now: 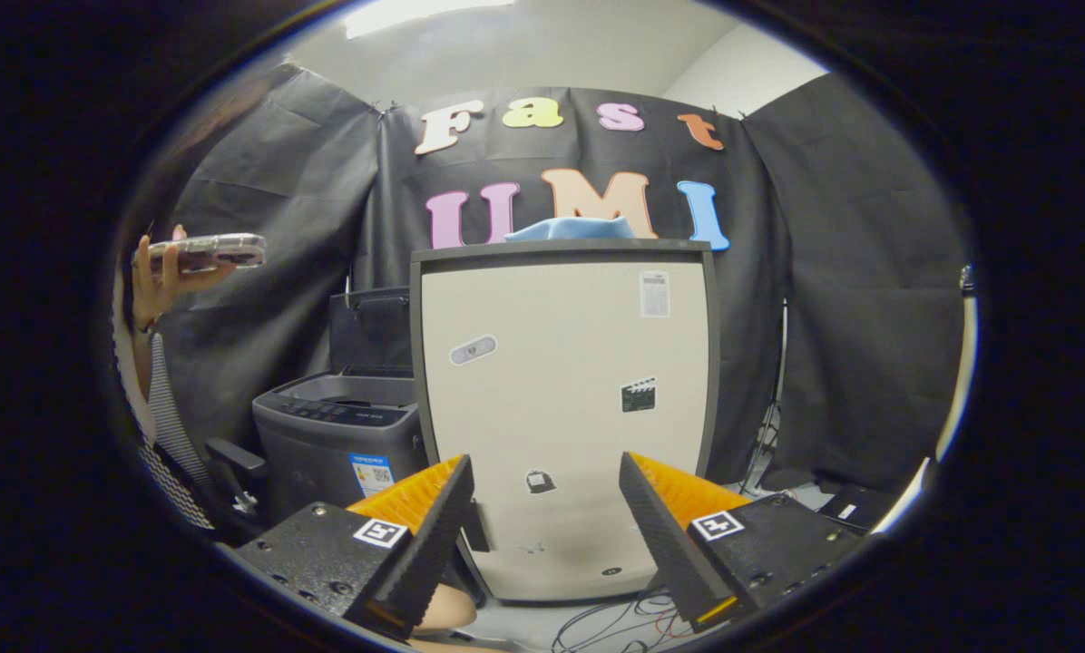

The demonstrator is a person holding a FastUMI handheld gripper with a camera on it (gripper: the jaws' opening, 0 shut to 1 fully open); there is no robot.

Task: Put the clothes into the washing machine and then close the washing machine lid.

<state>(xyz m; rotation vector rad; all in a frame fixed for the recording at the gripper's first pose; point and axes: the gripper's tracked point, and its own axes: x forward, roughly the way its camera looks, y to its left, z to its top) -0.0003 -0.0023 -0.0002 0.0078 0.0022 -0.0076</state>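
Gripper (547, 508) fingers spread apart, holding nothing. Blue cloth (571, 229) lies on the far top of the beige cabinet (561, 399); washing machine (338, 435), lid raised, stands left. Approach high, pinch a raised fold

Place: a draped recording booth, not a lived-in home.
Walls: black cloth (851, 299) hung behind everything, pale ceiling above it.
Appliances: a beige cabinet (561, 408) with stickers stood beside a grey washing machine (338, 444).
Floor: loose cables (615, 621) lay there.
Rig: the gripper (547, 521) had its fingers spread wide on nothing.
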